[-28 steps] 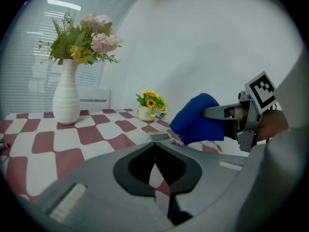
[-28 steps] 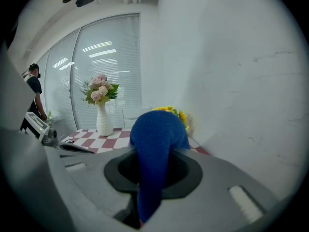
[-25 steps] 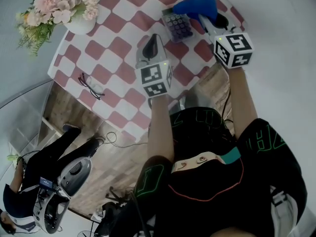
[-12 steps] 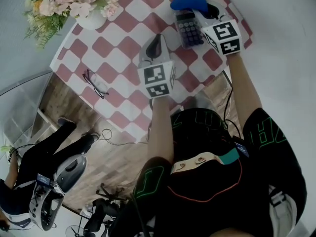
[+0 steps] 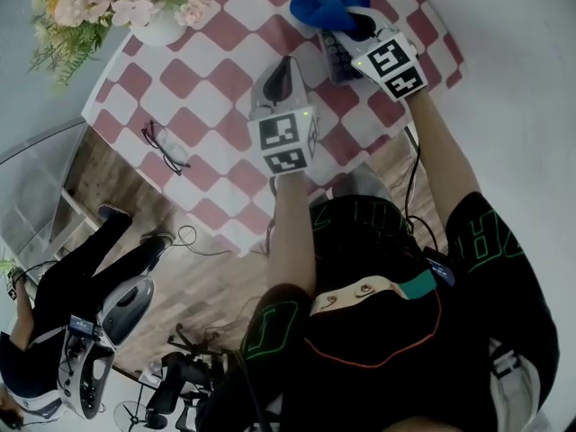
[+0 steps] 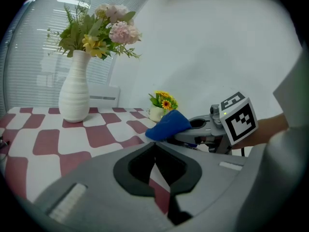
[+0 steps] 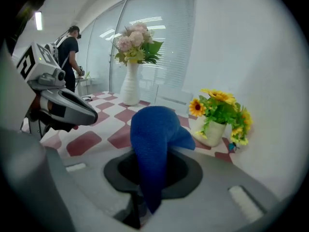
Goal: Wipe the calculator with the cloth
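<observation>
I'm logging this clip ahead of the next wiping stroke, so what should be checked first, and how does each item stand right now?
1. Cloth clamped between the fingers of the right gripper: ok.
2. Cloth over the calculator: ok, it covers the far end in the head view.
3. Cloth pressing on the keys: cannot tell.
4. Left gripper out of the stroke's path: ok, it is shut, empty and off to the side of the calculator.
5. Calculator steadied against sliding: not ok, nothing holds it.
</observation>
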A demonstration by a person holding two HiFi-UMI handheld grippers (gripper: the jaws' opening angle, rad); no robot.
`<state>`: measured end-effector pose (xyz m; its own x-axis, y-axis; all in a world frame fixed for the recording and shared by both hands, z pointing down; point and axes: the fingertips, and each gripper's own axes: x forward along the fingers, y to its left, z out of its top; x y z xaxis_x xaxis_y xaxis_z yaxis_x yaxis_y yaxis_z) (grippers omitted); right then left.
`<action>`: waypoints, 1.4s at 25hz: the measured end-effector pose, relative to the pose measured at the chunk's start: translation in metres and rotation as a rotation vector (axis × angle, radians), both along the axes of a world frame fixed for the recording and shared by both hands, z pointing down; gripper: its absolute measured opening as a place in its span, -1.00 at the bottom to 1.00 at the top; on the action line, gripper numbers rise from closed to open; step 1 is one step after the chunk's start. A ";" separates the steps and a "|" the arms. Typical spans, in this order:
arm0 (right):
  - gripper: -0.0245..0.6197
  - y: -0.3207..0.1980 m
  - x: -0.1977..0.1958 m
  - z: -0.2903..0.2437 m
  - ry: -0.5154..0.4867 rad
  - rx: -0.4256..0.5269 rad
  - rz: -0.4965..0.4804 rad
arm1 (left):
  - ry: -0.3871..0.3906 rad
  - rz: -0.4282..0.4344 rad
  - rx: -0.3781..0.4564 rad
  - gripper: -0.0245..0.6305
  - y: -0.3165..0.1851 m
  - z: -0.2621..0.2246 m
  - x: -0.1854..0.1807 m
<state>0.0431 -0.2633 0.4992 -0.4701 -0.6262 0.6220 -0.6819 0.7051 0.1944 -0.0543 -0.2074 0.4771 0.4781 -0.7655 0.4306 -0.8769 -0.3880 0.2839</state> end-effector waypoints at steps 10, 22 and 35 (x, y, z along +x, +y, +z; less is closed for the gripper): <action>-0.68 0.039 -0.005 0.004 -0.023 -0.035 -0.139 | -0.008 -0.016 -0.013 -0.89 0.013 0.004 0.014; -0.67 0.067 -0.005 0.004 -0.050 -0.039 -0.185 | -0.017 -0.059 -0.015 -0.89 0.030 0.004 0.021; -0.67 0.105 0.000 0.001 -0.096 -0.071 -0.227 | -0.028 -0.125 0.000 -0.89 0.052 -0.003 0.026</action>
<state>0.0428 -0.1587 0.5004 -0.6526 -0.4545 0.6063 -0.5177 0.8517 0.0812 -0.0285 -0.1558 0.4740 0.3669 -0.8182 0.4427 -0.9259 -0.2751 0.2588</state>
